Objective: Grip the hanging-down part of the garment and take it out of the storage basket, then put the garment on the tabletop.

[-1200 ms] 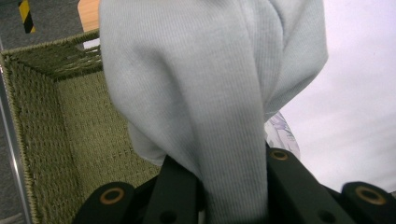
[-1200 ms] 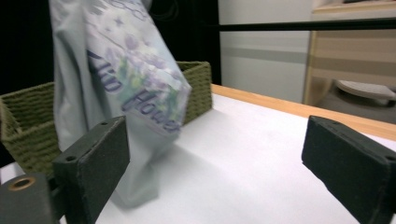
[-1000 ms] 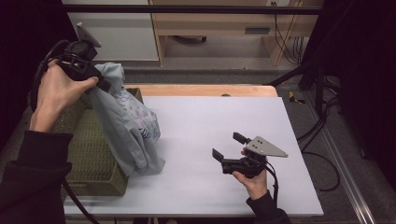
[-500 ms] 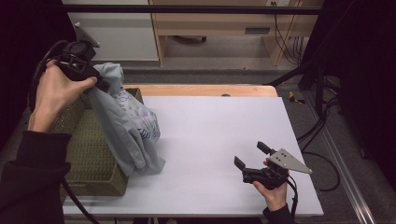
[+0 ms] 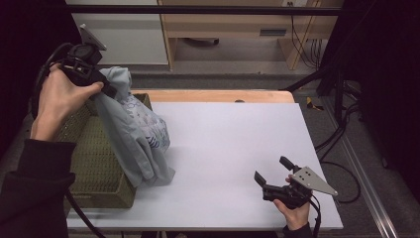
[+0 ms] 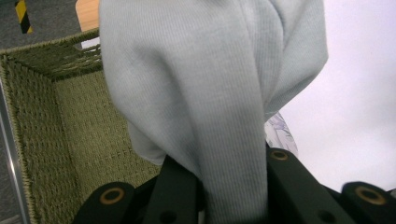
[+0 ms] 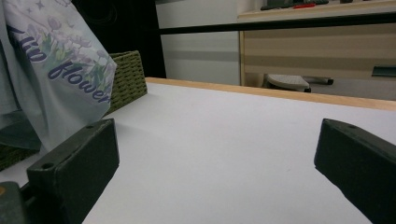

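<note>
A pale blue-grey shirt (image 5: 136, 139) with a flower print hangs from my left gripper (image 5: 106, 89), held up at the table's left over a green woven basket (image 5: 94, 163). In the left gripper view the jaws pinch a bunched fold of the shirt (image 6: 210, 107), with the basket (image 6: 60, 140) behind it. The hem of the shirt rests on the white table (image 5: 228, 144). My right gripper (image 5: 273, 171) sits low near the front right corner, jaws wide open with nothing between them. The right gripper view looks across the table toward the printed shirt (image 7: 56, 70) and the basket (image 7: 126, 77).
A wooden strip (image 5: 218, 95) borders the table's far edge. Beyond it stand a white cabinet (image 5: 124, 32) and a wooden shelf unit (image 5: 237, 25). Cables and a black stand (image 5: 337, 84) lie on the floor to the right.
My right gripper has moved right and toward the front edge of the table, staying open. The left gripper and the hanging shirt have held still.
</note>
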The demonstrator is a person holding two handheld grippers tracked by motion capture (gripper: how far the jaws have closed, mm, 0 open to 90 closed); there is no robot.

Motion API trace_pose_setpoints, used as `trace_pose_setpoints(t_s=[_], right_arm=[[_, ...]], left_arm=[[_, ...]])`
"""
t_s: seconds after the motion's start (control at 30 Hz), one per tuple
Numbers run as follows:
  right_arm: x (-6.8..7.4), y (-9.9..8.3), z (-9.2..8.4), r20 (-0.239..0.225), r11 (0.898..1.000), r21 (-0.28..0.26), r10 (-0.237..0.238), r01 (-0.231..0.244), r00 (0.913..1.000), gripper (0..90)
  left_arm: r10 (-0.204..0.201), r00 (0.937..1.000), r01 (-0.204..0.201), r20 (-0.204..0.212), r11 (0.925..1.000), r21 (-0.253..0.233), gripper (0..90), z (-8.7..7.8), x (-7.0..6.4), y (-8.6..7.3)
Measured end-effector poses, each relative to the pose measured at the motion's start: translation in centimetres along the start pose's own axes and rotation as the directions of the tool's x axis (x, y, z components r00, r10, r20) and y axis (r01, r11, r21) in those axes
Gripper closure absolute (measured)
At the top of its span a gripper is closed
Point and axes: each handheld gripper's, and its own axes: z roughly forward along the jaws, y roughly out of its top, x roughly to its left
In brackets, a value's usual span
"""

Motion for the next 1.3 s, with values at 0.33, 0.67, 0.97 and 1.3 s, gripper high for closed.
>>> trace_pose_setpoints(t_s=[0.33,0.67,0.97,1.3], right_arm=[[0.3,-0.4,0.0,-0.007,1.000,0.006,-0.012,0.012,0.9999,0.2],[0.5,-0.9,0.1,-0.024,0.999,0.032,-0.006,0.007,0.9997,0.2],[0.5,-0.9,0.1,-0.025,0.999,0.038,-0.003,0.004,0.9997,0.2],[0.5,-1.0,0.1,-0.030,0.999,0.040,-0.008,0.009,0.9995,0.2]], left_arm=[[0.004,1.0000,-0.004,0.002,1.0000,-0.002,80.2,0.0,-0.1,-0.1],[0.007,1.0000,-0.006,0.003,1.0000,-0.002,80.2,0.1,-0.3,-0.1],[0.032,0.9995,-0.032,0.010,0.9995,0.002,80.2,0.1,-1.4,0.2],[0.100,0.9943,-0.100,0.037,0.9949,-0.012,80.3,-0.4,-4.7,0.8]])
